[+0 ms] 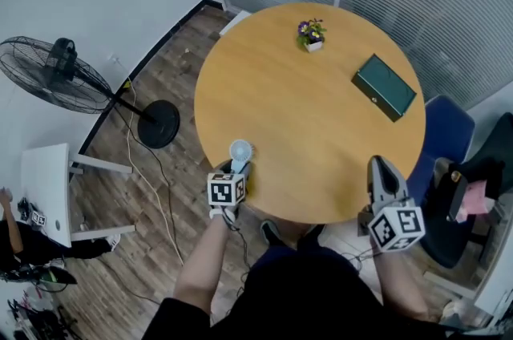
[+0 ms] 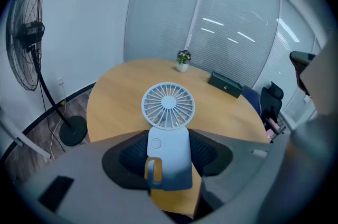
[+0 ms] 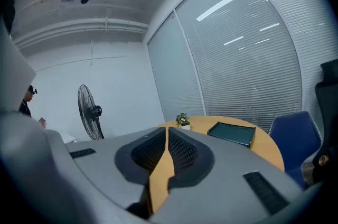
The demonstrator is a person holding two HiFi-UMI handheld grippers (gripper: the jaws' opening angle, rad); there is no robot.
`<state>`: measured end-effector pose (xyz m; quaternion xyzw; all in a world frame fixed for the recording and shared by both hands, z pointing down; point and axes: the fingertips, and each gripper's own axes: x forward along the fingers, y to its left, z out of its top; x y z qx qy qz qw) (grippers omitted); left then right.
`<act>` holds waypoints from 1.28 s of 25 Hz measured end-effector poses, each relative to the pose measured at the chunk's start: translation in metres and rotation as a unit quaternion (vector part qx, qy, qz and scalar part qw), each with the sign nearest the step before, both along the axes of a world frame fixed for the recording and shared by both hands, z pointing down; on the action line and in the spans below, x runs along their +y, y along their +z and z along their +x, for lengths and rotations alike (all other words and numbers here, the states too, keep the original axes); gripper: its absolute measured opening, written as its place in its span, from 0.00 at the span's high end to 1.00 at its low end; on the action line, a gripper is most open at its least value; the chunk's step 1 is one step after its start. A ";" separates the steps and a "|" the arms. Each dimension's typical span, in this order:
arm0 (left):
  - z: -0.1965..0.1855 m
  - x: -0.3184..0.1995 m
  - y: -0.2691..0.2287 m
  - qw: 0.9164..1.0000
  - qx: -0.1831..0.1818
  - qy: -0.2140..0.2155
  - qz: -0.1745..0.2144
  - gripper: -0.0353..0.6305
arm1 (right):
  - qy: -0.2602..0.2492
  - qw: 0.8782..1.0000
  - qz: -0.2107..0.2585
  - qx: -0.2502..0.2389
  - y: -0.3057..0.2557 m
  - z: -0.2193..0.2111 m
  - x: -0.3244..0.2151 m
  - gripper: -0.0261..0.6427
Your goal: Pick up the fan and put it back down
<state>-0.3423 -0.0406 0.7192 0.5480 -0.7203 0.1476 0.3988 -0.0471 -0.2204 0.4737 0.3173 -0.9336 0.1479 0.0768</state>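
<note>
- A round wooden table fills the middle. Its near edge curves just in front of the person, and glass walls with blinds stand close behind its far side.
- A tall black floor fan stands on the floor well to the table's left, by the white wall.
- A blue chair sits tucked against the table's right edge.
- A green box lies near the far right rim.
- The left gripper is clamped on the fan's handle, at the near left edge.
- The right gripper hangs over the near right edge, jaws pressed together, holding nothing.
- The fan, small and pale blue, stands upright, its grille facing the camera, with open wood beyond it.
- A potted plant sits near the far rim.
</note>
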 end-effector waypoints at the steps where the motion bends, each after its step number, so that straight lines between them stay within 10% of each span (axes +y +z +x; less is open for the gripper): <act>1: 0.002 0.001 -0.006 1.000 0.003 -0.003 0.006 0.63 | -0.003 1.000 0.000 -0.002 -0.001 -0.002 0.001 0.93; 18: 0.083 -0.017 -0.141 0.988 0.001 0.022 0.151 0.63 | -0.033 0.998 0.006 -0.047 -0.023 0.003 -0.007 0.94; 32: 0.145 -0.059 -0.151 0.989 -0.028 0.045 0.138 0.63 | -0.016 0.996 -0.012 -0.087 -0.022 0.055 -0.070 0.95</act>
